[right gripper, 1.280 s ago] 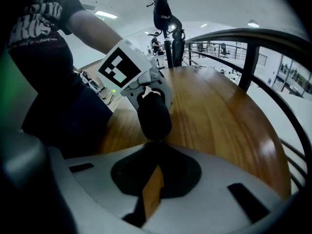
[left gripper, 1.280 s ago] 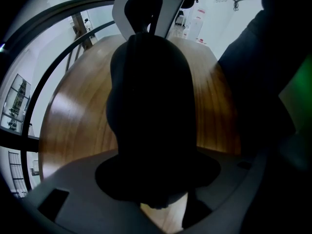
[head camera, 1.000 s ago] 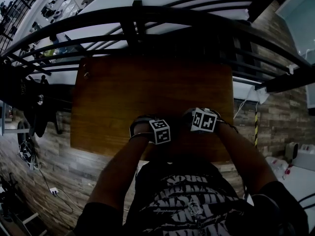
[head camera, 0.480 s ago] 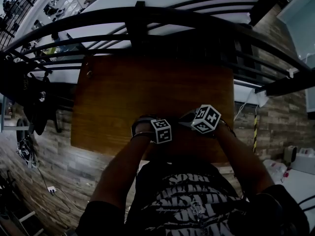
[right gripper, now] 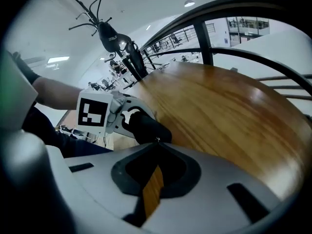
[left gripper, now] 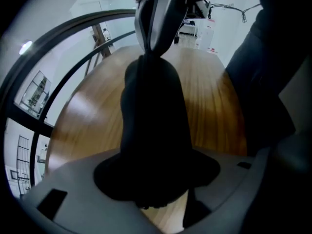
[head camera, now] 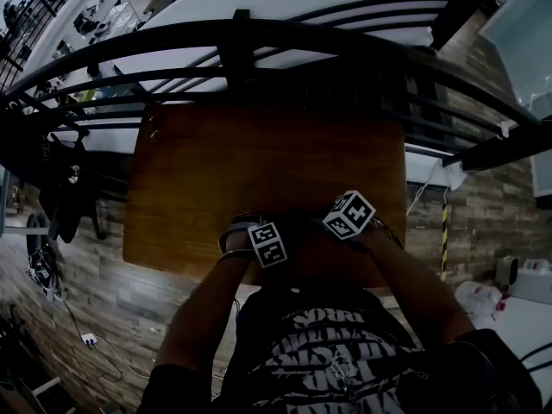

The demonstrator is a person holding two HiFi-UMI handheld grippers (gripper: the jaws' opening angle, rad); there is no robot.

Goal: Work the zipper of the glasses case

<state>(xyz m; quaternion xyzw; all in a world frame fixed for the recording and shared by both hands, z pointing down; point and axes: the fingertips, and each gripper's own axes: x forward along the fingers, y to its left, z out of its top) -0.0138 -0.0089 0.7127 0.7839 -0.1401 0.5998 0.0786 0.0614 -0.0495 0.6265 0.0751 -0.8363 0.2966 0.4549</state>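
Note:
A black glasses case (left gripper: 153,121) stands between the jaws of my left gripper (left gripper: 156,177), which clasp its near end over the wooden table (left gripper: 214,96). The case runs away from that camera to my right gripper (left gripper: 157,13), which pinches its far tip. In the right gripper view my right gripper (right gripper: 156,142) is shut, with a small metal zipper pull (right gripper: 156,140) at its tips against the case (right gripper: 146,126). The left gripper's marker cube (right gripper: 93,112) shows just behind. In the head view both cubes (head camera: 269,244) (head camera: 349,215) sit close together near the table's front edge, and the case is lost in shadow.
A curved black metal railing (head camera: 259,37) runs along the table's far side. The table's near edge (head camera: 172,266) lies right under my hands, with my torso against it. A dark coat stand (right gripper: 109,33) rises beyond the table's left end.
The right gripper has rolled about its own axis, so its cube now shows corner-on. The left gripper's cube has tilted and slid slightly toward the near left. Both hands stay together at the front edge.

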